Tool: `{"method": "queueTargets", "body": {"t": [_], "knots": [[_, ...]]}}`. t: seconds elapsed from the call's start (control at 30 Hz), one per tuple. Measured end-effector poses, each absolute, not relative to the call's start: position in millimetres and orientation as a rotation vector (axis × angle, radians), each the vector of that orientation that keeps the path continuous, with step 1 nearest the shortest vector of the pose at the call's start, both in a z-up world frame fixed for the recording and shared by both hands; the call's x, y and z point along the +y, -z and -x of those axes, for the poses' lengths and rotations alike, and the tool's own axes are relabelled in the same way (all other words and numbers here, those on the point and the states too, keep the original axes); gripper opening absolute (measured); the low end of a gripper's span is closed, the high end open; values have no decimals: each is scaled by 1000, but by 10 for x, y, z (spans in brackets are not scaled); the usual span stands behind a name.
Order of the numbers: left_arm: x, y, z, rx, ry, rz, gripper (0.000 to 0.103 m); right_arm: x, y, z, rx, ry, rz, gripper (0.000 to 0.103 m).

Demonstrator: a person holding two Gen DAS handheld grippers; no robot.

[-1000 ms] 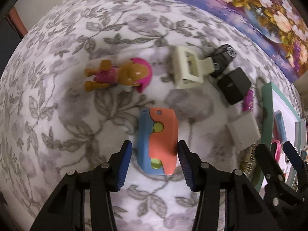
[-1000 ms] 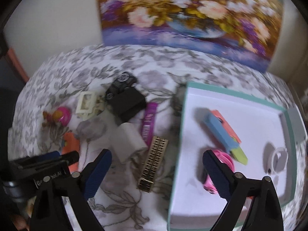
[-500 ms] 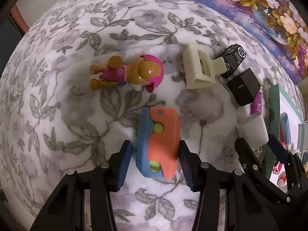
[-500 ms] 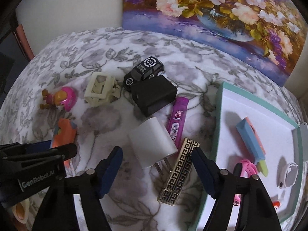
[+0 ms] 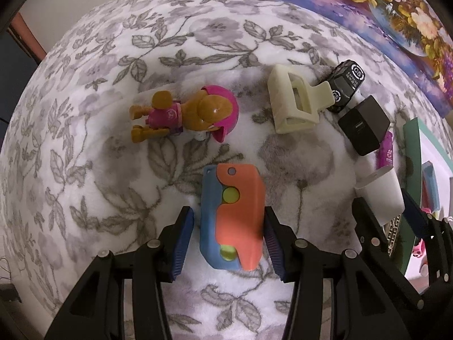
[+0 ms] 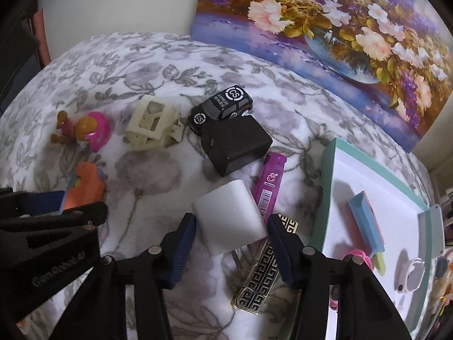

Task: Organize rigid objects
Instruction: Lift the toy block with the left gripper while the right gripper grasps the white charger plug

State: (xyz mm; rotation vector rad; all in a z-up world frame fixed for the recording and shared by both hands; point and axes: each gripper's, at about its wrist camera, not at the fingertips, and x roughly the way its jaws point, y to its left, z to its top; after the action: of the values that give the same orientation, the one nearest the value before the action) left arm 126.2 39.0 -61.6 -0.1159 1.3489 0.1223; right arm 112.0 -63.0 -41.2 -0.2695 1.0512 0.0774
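Observation:
My left gripper (image 5: 228, 242) is open with its jaws on either side of an orange and blue toy (image 5: 232, 215) lying on the floral cloth; the right pad touches it, the left stands slightly off. My right gripper (image 6: 232, 248) is open around a white charger cube (image 6: 230, 216), both pads close to its sides. The teal-rimmed white tray (image 6: 328, 187) at the right holds a blue and orange block (image 6: 365, 229), a pink piece and a white ring-shaped item.
On the cloth lie a pink and brown toy figure (image 5: 184, 113), a cream hair claw (image 5: 294, 103), a black toy car (image 6: 220, 109), a black adapter (image 6: 235, 144), a purple lighter (image 6: 269, 185) and a gold-patterned black lighter (image 6: 263, 272). A flower painting (image 6: 325, 28) leans behind.
My right gripper has moved left from over the tray and down onto the white charger, its jaws narrowing around it. My left gripper has stayed around the orange toy, jaws slightly narrower.

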Motion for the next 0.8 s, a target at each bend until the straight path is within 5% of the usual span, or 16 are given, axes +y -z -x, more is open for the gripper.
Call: {"method": "queueTargets", "body": {"t": [0.8], "knots": [[534, 150, -1278, 1243, -94, 208, 44, -1095, 60, -1123, 1107, -118, -98, 55]]}}
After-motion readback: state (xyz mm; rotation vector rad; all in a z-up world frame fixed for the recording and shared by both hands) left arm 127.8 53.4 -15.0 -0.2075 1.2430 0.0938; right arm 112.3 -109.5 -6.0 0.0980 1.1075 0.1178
